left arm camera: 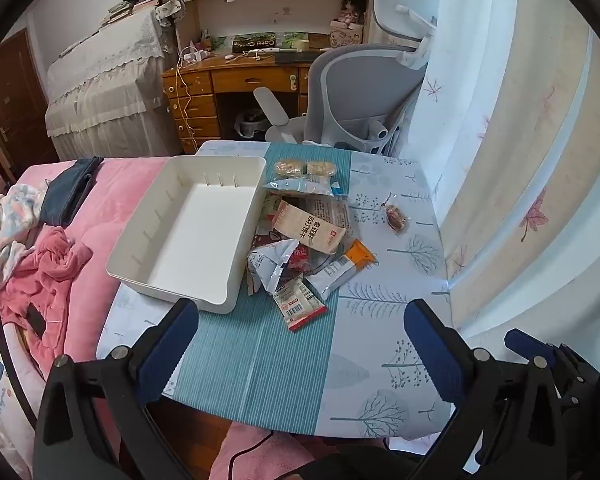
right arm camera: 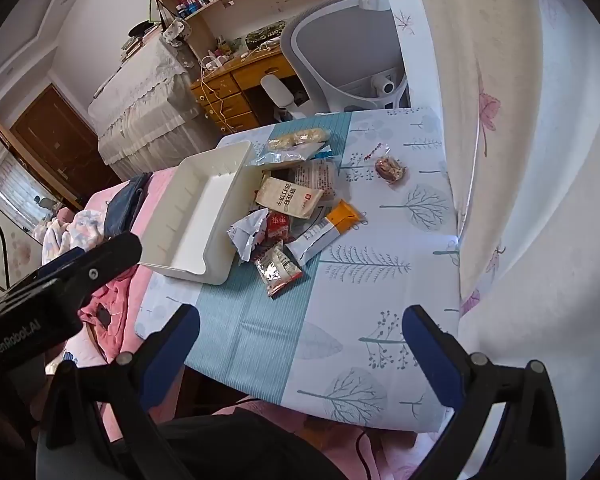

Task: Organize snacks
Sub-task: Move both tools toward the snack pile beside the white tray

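Snack pile [left arm camera: 300,240] mid-frame beside empty white bin [left arm camera: 188,228]: light, crinkly, slippery wrappers, pinch flat edges. Left gripper [left arm camera: 300,320], right gripper [right arm camera: 300,324] both jaws wide, holding nothing.

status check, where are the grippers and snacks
Left hand-held gripper and right hand-held gripper open, empty. Pile of wrapped snack packets on table beside empty white plastic bin. Nothing in the way.

Black plastic frames on left hand-held gripper [left arm camera: 301,320] and right hand-held gripper [right arm camera: 301,322]. Dark blue pads [left arm camera: 168,344] on fingers. Silver screws [right arm camera: 124,358] at pivots. White "GenRobot.AI" lettering [right arm camera: 15,338] on left body.
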The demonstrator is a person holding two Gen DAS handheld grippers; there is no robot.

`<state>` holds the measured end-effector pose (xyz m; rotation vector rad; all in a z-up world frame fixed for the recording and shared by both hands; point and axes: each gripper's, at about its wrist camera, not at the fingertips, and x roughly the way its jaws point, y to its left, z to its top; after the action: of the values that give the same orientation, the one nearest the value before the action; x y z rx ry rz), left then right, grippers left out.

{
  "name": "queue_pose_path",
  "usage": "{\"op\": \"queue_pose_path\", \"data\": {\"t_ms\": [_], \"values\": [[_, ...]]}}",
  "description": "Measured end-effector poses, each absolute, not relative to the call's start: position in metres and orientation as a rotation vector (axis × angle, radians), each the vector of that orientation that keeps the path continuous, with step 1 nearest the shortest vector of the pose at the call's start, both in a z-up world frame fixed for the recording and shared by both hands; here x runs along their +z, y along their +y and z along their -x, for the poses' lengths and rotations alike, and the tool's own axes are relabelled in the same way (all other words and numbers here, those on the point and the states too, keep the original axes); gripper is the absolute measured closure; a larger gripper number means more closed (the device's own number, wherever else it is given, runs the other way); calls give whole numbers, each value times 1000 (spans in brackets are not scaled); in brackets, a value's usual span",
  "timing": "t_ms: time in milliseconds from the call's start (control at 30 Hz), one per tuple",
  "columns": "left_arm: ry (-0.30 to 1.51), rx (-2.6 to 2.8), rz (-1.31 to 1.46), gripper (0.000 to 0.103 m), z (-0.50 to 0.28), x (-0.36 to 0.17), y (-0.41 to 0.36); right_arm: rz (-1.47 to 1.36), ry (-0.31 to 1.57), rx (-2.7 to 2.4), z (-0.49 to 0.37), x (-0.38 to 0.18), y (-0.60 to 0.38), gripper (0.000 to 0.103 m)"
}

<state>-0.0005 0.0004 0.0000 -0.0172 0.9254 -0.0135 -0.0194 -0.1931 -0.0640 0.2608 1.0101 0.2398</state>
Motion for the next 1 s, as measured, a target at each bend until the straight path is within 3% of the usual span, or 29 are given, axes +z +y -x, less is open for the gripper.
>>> {"op": "queue_pose_path", "data": {"t_ms": [1000], "values": [[934, 91, 154, 1, -1, -7, 41, -295, 1059, 254, -11, -81, -183, 1]]}}
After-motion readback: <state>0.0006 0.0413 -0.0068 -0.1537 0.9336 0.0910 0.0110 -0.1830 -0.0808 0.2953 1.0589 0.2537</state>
